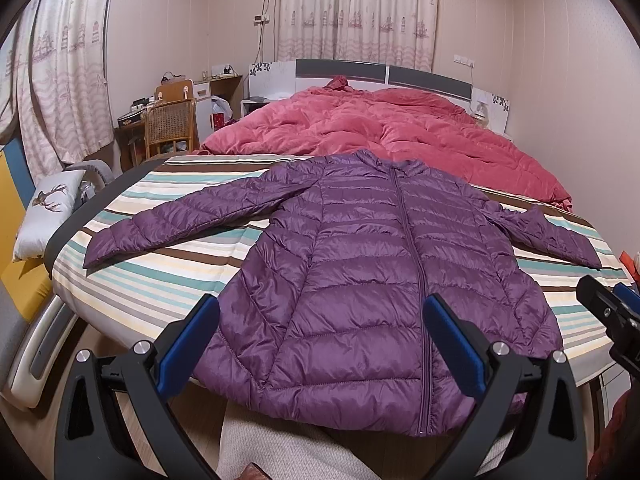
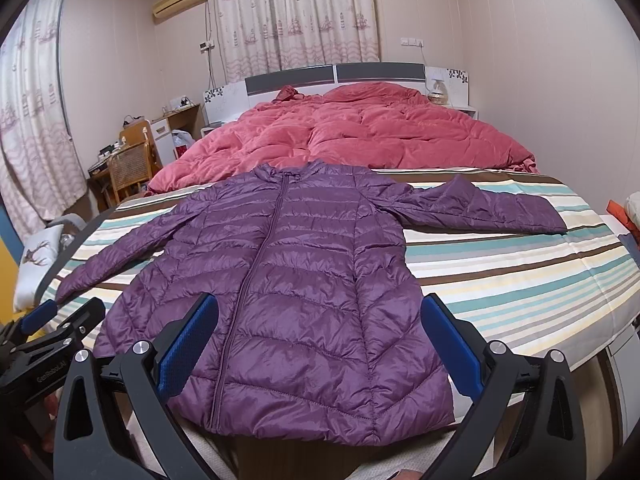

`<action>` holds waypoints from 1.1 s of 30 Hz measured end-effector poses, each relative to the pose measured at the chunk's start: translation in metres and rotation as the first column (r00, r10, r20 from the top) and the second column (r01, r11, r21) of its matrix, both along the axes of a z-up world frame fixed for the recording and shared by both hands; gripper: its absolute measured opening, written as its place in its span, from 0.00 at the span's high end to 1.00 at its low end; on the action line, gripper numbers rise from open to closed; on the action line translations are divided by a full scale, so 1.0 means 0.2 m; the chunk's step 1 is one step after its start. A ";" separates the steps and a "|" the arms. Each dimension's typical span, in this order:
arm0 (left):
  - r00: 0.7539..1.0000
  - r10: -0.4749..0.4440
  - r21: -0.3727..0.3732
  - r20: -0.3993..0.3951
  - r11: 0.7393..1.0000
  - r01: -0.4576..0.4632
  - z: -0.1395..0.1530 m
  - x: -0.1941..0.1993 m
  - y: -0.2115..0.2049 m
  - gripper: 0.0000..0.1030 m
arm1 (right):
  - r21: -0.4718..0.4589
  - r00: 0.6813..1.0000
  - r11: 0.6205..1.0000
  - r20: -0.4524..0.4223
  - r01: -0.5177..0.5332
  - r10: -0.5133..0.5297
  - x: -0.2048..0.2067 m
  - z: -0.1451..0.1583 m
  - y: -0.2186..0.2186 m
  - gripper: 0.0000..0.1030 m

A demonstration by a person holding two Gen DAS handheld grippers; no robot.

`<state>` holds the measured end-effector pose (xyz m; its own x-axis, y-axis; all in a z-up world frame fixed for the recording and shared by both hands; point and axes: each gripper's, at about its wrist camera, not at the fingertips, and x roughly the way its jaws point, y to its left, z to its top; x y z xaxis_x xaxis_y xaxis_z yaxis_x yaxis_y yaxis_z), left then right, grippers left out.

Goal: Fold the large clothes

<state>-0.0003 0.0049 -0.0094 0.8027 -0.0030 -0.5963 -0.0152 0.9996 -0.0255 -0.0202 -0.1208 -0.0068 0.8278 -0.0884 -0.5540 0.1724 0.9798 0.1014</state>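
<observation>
The purple puffer jacket [image 1: 360,272] lies flat and zipped on the striped bed sheet [image 1: 168,280], arms spread wide. No fold is made yet. The left gripper [image 1: 322,344] and right gripper [image 2: 320,344] are both wide open, holding nothing, near the hem.

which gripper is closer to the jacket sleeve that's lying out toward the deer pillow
Left. The left gripper hovers open over the purple jacket's hem, on that sleeve's side. The right gripper hovers open further toward the other sleeve.

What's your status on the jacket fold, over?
Left gripper and right gripper open, empty, above hem. Purple quilted puffer jacket flat, zipped, sleeves spread on striped bedsheet. Nothing on the jacket.
</observation>
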 end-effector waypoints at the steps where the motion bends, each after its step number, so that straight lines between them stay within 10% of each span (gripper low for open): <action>1: 1.000 -0.001 0.000 0.000 1.000 0.001 0.00 0.00 0.00 0.02 | 0.002 1.000 1.000 0.001 -0.002 0.002 0.00 0.00 0.00 0.03; 16: 0.998 0.009 0.024 -0.057 1.000 -0.008 -0.08 0.07 -0.02 0.02 | 0.029 1.000 0.999 0.014 0.015 -0.016 0.07 -0.06 -0.12 0.03; 33: 0.991 0.075 0.108 -0.107 0.992 -0.064 -0.21 0.54 0.03 0.02 | 0.134 0.943 0.942 -0.177 0.307 -0.282 0.53 -0.35 -0.97 0.03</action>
<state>0.1067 0.0111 -0.0513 0.7276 0.1171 -0.6759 -0.0817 0.9931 0.0842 0.0866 -0.3146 -0.0760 0.6818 -0.2171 -0.6986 0.4768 0.8561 0.1993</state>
